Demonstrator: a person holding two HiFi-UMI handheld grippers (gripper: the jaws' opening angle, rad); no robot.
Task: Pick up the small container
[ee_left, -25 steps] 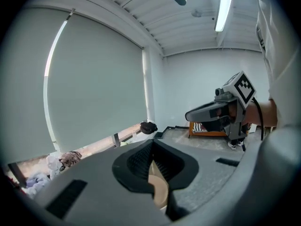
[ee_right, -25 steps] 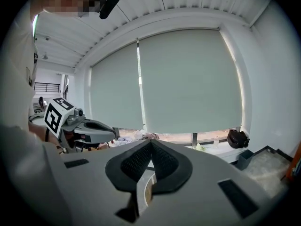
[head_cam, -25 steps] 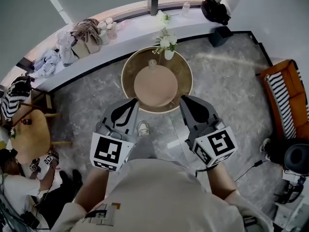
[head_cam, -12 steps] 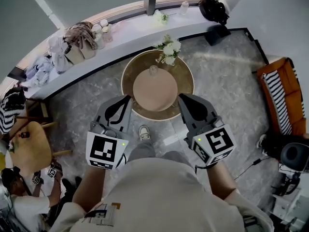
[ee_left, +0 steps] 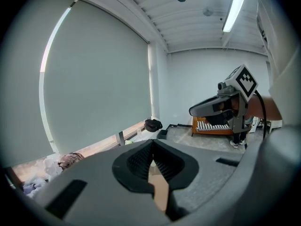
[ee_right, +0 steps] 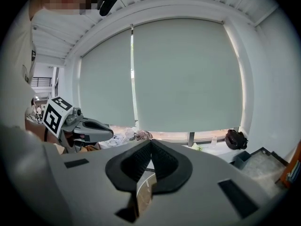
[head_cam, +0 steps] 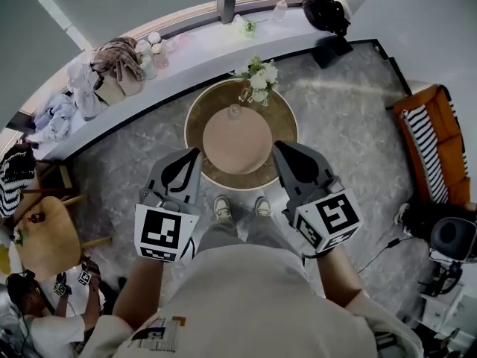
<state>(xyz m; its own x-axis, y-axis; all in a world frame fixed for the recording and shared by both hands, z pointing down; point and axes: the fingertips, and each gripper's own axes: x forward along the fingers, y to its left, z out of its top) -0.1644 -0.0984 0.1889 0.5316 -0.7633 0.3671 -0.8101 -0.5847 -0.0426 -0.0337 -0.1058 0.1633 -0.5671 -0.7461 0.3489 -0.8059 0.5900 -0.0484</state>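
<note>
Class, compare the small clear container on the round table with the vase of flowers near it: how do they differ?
The small container holds nothing visible; the vase carries white flowers. The small container stands at the far edge of the pale inner disc; the vase stands on the darker outer ring. Both stand on the round table, on its far side.

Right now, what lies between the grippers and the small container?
In the head view, only the bare top of the round table lies between the small container and the left gripper and right gripper.

Small container (head_cam: pixel 234 111), tiny and indistinct
</note>
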